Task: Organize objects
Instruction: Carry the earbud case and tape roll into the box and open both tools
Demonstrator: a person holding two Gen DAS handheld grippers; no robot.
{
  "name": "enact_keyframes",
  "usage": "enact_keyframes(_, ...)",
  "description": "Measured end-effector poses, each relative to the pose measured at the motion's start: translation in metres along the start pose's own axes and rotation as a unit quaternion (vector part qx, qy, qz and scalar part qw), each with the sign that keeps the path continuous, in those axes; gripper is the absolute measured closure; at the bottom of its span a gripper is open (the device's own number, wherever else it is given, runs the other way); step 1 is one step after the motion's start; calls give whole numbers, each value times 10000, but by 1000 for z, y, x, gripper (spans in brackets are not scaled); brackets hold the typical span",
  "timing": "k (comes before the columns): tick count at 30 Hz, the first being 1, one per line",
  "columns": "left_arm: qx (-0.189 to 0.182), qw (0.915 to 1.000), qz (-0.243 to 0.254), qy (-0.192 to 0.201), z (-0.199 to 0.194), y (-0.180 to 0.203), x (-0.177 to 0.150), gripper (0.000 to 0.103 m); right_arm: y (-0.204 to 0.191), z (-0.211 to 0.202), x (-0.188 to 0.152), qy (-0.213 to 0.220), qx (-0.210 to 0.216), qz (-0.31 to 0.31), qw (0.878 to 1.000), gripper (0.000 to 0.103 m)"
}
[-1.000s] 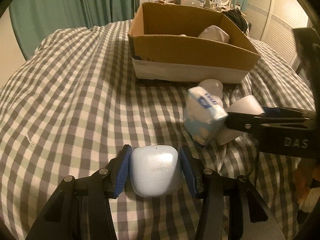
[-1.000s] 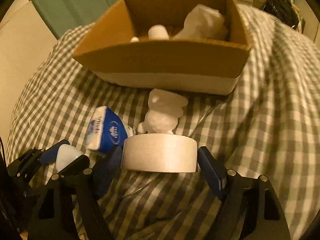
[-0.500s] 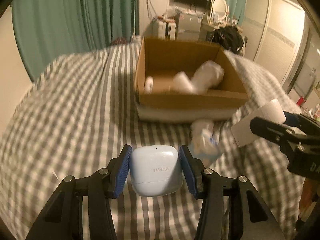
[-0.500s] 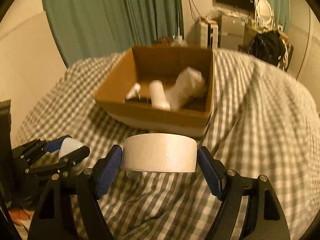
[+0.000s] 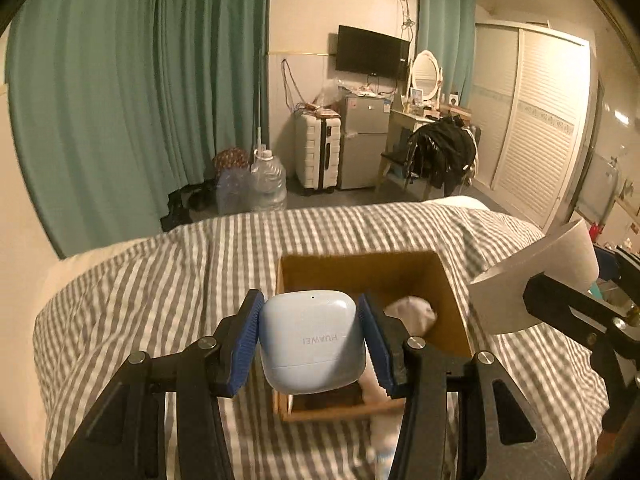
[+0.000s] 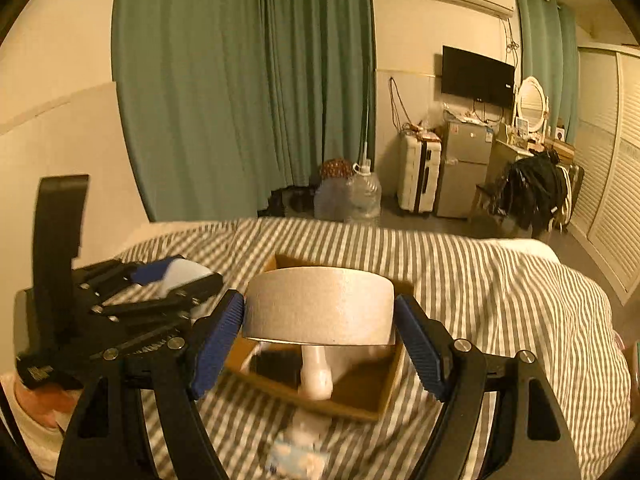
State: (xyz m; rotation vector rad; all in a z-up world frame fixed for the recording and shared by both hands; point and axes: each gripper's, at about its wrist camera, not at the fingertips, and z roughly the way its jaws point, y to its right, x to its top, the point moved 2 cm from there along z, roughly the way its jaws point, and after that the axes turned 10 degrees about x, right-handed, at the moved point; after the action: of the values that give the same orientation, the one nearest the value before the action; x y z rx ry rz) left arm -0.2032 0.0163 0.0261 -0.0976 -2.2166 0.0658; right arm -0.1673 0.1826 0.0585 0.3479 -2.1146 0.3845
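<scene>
My left gripper (image 5: 312,346) is shut on a pale blue earbud case (image 5: 313,340) and holds it high above the near left part of the open cardboard box (image 5: 450,304). My right gripper (image 6: 320,336) is shut on a roll of white tape (image 6: 319,305) and holds it above the same box (image 6: 360,394). The tape also shows at the right of the left wrist view (image 5: 532,280). The left gripper with the case shows at the left of the right wrist view (image 6: 176,280). In the box lie a white cylinder (image 6: 316,374) and a crumpled white item (image 5: 412,312).
The box sits on a bed with a grey checked cover (image 5: 160,280). A blue and white tissue pack (image 6: 298,458) and a white figure lie on the bed in front of the box, blurred. Beyond the bed are green curtains, water jugs, a suitcase and a chair.
Both grippers have risen from the bed with their loads and now hang over the box. The views have tilted up to show the room.
</scene>
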Motion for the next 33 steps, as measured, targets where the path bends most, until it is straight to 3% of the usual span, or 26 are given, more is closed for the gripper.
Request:
enact_keyframes(6, -196, 9996, 4, -200, 53, 7, 12, 53, 22, 41, 21, -47, 124, 214, 9997, 26)
enact_keyframes(13, -332, 9974, 265, -582, 117, 18, -17, 53, 48, 108, 7, -413, 201, 557, 9974, 26)
enact_keyframes(20, -372, 9947, 627, -721, 135, 37, -37, 53, 77, 154, -30, -906, 236, 973, 9908, 26)
enact_keyframes(28, -447, 9946, 548, -753, 142, 36, -46, 51, 87, 156, -37, -835, 400, 1300, 9872, 24)
enact_keyframes(30, -512, 9951, 530, -664, 137, 35, -47, 42, 90, 153, -36, -741, 372, 1387, 9869, 17)
enact_keyframes(32, -471, 9963, 508, -507, 129, 30, -43, 22, 94, 144, -35, -648, 303, 1530, 9856, 14)
enact_keyframes(33, -482, 9966, 492, -443, 126, 29, -40, 20, 95, 139, -33, -579, 329, 1555, 9856, 14)
